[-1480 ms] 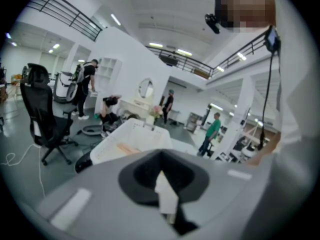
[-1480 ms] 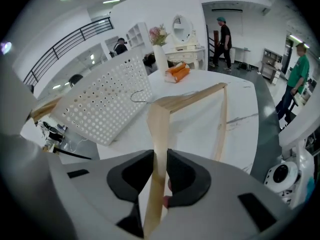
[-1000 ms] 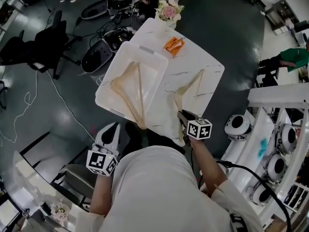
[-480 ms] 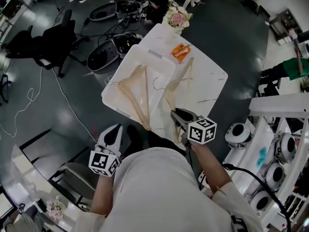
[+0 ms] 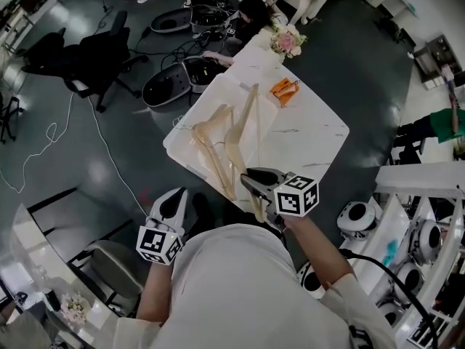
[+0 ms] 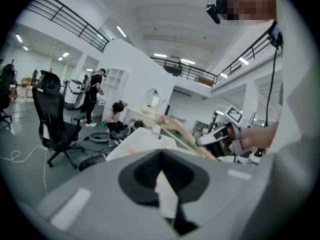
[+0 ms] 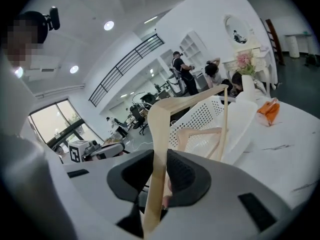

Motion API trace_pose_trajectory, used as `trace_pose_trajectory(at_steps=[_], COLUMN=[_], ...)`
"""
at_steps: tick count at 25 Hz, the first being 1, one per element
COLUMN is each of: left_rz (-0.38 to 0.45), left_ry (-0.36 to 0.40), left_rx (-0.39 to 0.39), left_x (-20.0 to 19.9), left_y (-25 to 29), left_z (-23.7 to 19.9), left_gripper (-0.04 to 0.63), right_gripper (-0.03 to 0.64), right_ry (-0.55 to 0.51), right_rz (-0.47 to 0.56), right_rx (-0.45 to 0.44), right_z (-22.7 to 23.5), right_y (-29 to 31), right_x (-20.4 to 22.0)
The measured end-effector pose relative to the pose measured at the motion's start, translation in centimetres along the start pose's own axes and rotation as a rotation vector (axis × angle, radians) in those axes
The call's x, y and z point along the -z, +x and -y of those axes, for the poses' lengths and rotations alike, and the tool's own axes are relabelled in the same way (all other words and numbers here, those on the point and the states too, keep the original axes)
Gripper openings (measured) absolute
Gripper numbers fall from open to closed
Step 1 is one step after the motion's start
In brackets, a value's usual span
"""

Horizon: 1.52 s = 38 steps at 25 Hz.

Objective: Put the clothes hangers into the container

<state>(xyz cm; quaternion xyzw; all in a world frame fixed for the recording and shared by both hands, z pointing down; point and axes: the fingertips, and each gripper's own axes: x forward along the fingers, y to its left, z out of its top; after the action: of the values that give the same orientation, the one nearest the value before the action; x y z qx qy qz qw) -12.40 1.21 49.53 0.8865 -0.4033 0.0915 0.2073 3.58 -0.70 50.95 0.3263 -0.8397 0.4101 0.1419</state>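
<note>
R gripper [image 5: 251, 180]: clamped on lower end of one arm of a pale wooden hanger [image 5: 234, 147]; jaws narrow, pads tight on the wood [image 7: 157, 149] from both sides.
Held hanger: tilted, sloping up and away from the jaws; in head view lies across right part of container [image 5: 190, 107]; contact w/ container can't be told.
2nd hanger [image 5: 211, 151]: flat inside container, left of the held one; also seen past the jaws in right gripper view.
Container: white, shallow, perforated walls [image 7: 200, 119]; sits on left half of table [image 5: 309, 140].
Table: white, marble-look, otherwise near bare; small orange item [image 5: 284, 90] near far edge, flowers [image 5: 287, 41] at far corner.
L gripper [image 5: 172, 202]: low at left, off the table and well apart from hangers; jaws together, nothing btw them [image 6: 162, 184].
Surroundings: black office chair [image 5: 87, 57] on floor at left, cables near it.
</note>
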Motion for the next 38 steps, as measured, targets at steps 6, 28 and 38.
trace_pose_trajectory(at_steps=[6,28,38], left_rz=[0.017,0.031,0.024], left_ry=[-0.009,-0.055,-0.069], left_rx=[-0.033,-0.125,-0.121], left_x=[-0.1,-0.5,-0.2], left_y=[-0.5,-0.9,-0.7], left_z=[-1.2,-4.9,-5.8], left_gripper=[0.002,0.002,0.002], right_gripper=[0.078,0.078,0.081], right_ry=[0.071,0.429,0.426], right_rz=[-0.115,-0.263,-0.307], right_rx=[-0.106,-0.010,0.075], right_z=[-0.7,5.0,7.4], right_y=[3.1,12.8,13.9], right_x=[-0.3,-0.3,1.1])
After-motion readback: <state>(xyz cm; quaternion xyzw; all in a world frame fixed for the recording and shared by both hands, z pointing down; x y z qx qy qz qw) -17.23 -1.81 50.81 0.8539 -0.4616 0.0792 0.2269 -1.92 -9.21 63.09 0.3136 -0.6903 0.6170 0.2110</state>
